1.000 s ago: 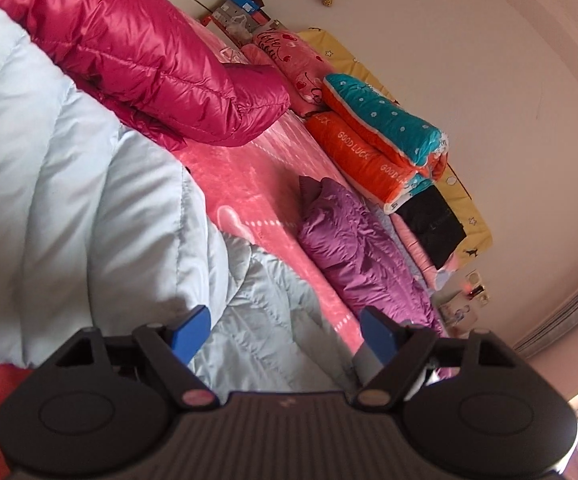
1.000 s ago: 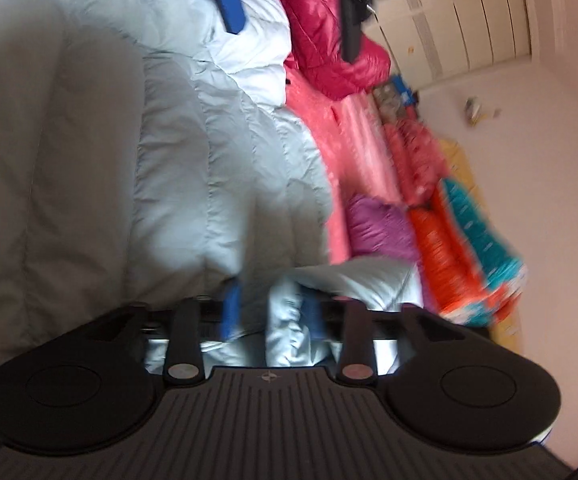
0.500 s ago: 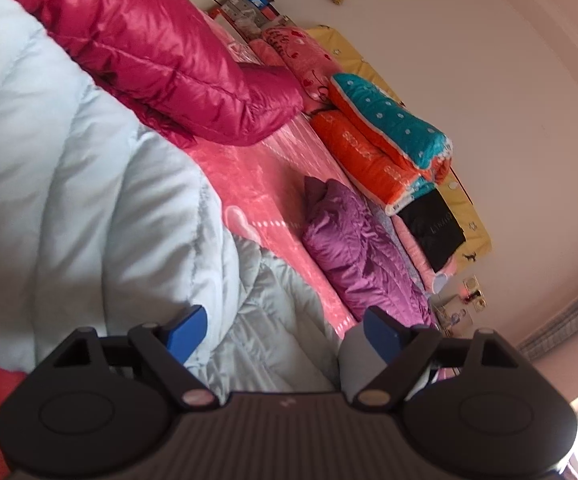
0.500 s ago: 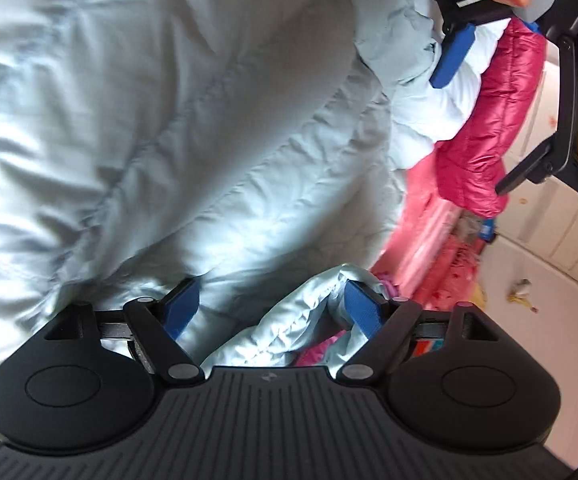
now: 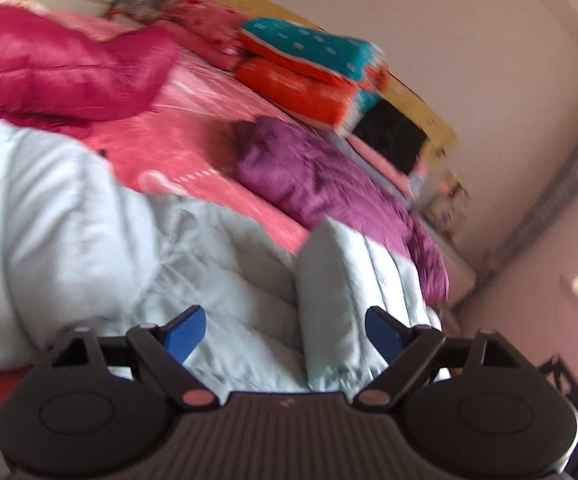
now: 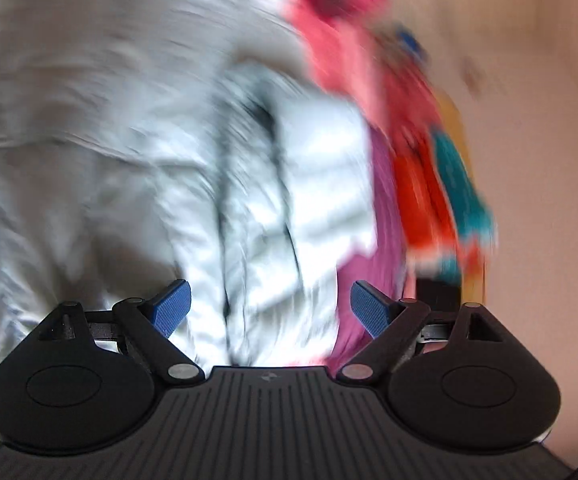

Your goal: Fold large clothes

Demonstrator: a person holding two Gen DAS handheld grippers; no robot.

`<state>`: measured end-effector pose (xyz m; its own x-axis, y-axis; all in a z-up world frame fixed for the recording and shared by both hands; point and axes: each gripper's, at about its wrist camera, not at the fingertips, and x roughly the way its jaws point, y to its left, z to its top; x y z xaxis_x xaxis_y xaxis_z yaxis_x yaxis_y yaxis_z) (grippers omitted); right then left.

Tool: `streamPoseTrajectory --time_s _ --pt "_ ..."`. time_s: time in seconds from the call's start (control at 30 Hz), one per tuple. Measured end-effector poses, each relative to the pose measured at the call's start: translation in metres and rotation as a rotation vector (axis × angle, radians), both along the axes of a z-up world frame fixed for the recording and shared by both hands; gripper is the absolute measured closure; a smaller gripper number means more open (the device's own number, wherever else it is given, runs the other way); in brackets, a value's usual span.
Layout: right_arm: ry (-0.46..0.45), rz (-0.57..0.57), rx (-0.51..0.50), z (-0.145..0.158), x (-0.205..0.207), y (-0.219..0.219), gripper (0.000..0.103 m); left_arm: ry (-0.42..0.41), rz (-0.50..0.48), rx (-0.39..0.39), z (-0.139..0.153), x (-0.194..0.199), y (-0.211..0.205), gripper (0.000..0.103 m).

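Both of your grippers, left gripper (image 5: pixel 285 330) and right gripper (image 6: pixel 269 308), gape apart, right jaws just spread; the pale blue quilted down coat (image 5: pixel 89 220) lies released on the pink bed (image 5: pixel 193 148), likely a fold laid

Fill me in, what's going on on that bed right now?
A person is folding a pale blue puffer coat on a pink bedspread, with tongs in each hand. The left tongs stand open over a folded-over flap of the coat, not gripping it. The right tongs have just been opening and now stand wide, with nothing pinched; that view is badly blurred. A magenta jacket and a purple jacket lie further back.
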<state>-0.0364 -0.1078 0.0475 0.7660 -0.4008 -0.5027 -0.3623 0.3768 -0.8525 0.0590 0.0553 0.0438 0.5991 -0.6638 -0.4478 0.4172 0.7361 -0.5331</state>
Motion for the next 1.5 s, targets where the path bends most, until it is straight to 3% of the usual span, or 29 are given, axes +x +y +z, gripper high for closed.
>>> streamPoseTrajectory --time_s 0.13,0.2,0.43,0.6,0.73,0.83,0.93,1.03,1.13,1.23,1.5 --pt "-0.151 -0.273 0.277 0.007 -0.005 -0.044 0.000 -0.071 -0.068 0.122 -0.003 -0.011 -0.027 0.017" --pt "-0.195 -0.344 0.394 0.005 -0.004 -0.060 0.000 -0.090 -0.087 0.171 -0.007 -0.014 -0.040 0.017" --pt "-0.318 -0.474 0.596 -0.004 0.012 -0.091 0.000 -0.135 -0.089 0.274 -0.015 -0.012 -0.072 0.017" --pt "-0.426 -0.552 0.721 0.001 0.013 -0.106 0.000 -0.146 -0.010 0.254 -0.016 -0.002 -0.077 0.017" --pt "-0.489 -0.689 0.764 -0.004 0.015 -0.127 0.000 -0.101 0.161 0.236 -0.018 0.009 -0.067 0.017" --pt "-0.501 -0.830 0.865 -0.008 0.007 -0.153 0.000 -0.005 0.266 0.179 -0.026 0.018 -0.048 0.017" --pt "-0.478 -0.894 0.973 -0.013 -0.001 -0.170 0.000 0.005 0.360 0.181 -0.026 0.013 -0.040 0.020" --pt "-0.477 -0.903 0.958 -0.017 -0.007 -0.168 0.000 0.023 0.456 0.135 -0.025 0.004 -0.026 0.022" --pt "-0.461 -0.915 0.979 -0.019 -0.009 -0.173 0.000 0.034 0.477 0.122 -0.025 0.000 -0.019 0.022" --pt "-0.457 -0.886 0.932 -0.021 -0.006 -0.171 0.000 0.033 0.479 0.092 -0.024 -0.005 -0.015 0.021" --pt "-0.445 -0.890 0.941 -0.023 -0.006 -0.177 0.000 0.120 0.413 -0.107 -0.036 0.018 -0.006 0.012"
